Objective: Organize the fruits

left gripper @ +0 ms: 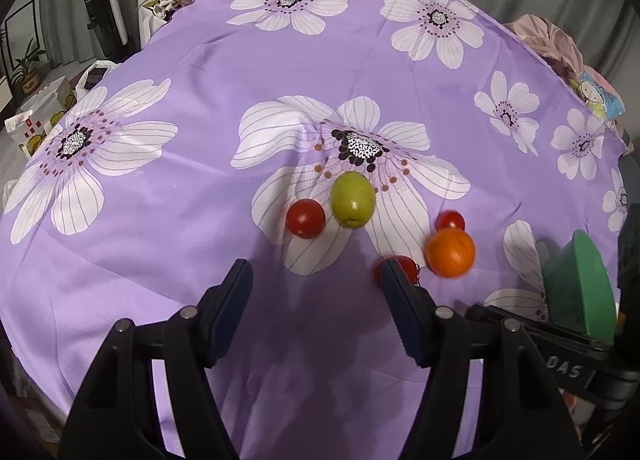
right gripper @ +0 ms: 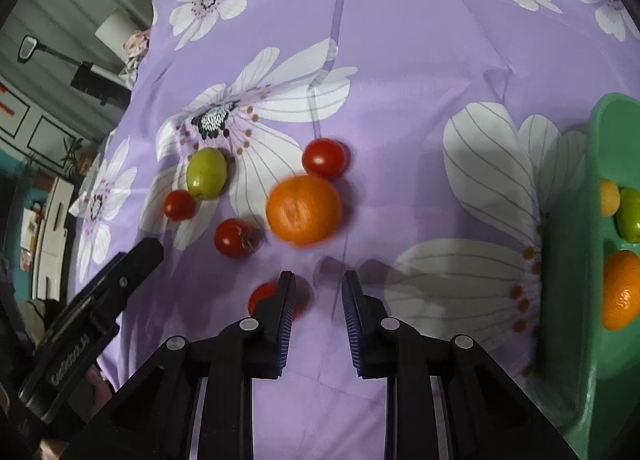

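Observation:
On the purple flowered cloth (left gripper: 224, 72) lie a green fruit (left gripper: 352, 199), an orange (left gripper: 450, 253) and several red tomatoes, one to the green fruit's left (left gripper: 305, 218). My left gripper (left gripper: 316, 280) is open and empty, just short of them; a tomato (left gripper: 394, 262) peeks past its right finger. In the right wrist view the orange (right gripper: 303, 209), green fruit (right gripper: 206, 173) and tomatoes (right gripper: 324, 158) lie ahead. My right gripper (right gripper: 319, 290) is open and empty; a tomato (right gripper: 262, 296) sits behind its left finger. A green tray (right gripper: 576, 260) at right holds an orange (right gripper: 620, 289), a green fruit and a yellow fruit.
The green tray (left gripper: 576, 288) stands at the right edge in the left wrist view. Crumpled clothes (left gripper: 544, 40) lie at the cloth's far right edge. Boxes and bags (left gripper: 40, 116) stand beyond the left edge. The left gripper's body (right gripper: 80, 320) shows at lower left in the right wrist view.

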Available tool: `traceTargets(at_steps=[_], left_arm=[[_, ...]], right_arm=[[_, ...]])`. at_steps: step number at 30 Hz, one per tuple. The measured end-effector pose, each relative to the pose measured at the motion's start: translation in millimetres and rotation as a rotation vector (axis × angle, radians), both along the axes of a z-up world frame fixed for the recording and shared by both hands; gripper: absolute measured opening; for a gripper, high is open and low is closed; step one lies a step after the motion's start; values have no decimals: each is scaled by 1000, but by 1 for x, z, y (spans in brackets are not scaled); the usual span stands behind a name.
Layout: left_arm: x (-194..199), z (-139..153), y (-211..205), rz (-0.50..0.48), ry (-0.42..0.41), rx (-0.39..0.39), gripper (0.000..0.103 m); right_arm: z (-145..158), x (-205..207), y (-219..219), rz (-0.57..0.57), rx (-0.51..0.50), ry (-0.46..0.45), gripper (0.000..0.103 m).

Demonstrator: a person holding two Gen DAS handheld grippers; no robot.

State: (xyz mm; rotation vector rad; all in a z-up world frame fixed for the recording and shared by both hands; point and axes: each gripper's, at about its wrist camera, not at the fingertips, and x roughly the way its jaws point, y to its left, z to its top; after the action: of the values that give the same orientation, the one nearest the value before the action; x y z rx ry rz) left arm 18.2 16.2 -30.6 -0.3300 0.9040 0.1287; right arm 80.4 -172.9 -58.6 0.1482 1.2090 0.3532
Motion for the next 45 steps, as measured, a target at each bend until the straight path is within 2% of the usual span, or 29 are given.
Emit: traceTargets(at_steps=[5,8,9,11,16,19,21,23,25,30,38,43,45], left_arm=[[-2,6,-4,-16,-32,-9,65],[2,6,-11,-39,-29,-3,59],[4,6,-15,-53,-26,-4,57],[11,7,-22,-91,-16,-10,55],[43,12,-50,-224,55,6,55],[64,10,-61,-267,94,-3,55],[67,4,-65,-281,89,-14,55],[64,-5,-66,-295,79,-39,55],[68,-14,-70,-287,111,-57,55],[67,-16,-77,-313,90,-79,55],[72,-24,-82,-313,103,-76,55],[74,-27,-80,-309,103,-102,55],[77,-30,-80,-323,108,-126,49]], right_arm=[[18,1,-16,-59,62,-80,26],[22,5,-23,-105,88,-100,33],[23,7,-24,-116,105,-101,38],[27,12,-24,-124,138,-99,41],[39,32,-19,-135,201,-90,42],[32,44,-18,-164,184,-64,45],[20,47,-22,-177,215,-42,46],[7,52,-27,-195,244,24,46],[0,54,-28,-185,286,56,46],[-4,52,-14,-125,277,73,46],[-16,55,-12,-122,249,91,46],[-18,55,-9,-96,241,96,46],[-20,55,-9,-96,248,103,46]])
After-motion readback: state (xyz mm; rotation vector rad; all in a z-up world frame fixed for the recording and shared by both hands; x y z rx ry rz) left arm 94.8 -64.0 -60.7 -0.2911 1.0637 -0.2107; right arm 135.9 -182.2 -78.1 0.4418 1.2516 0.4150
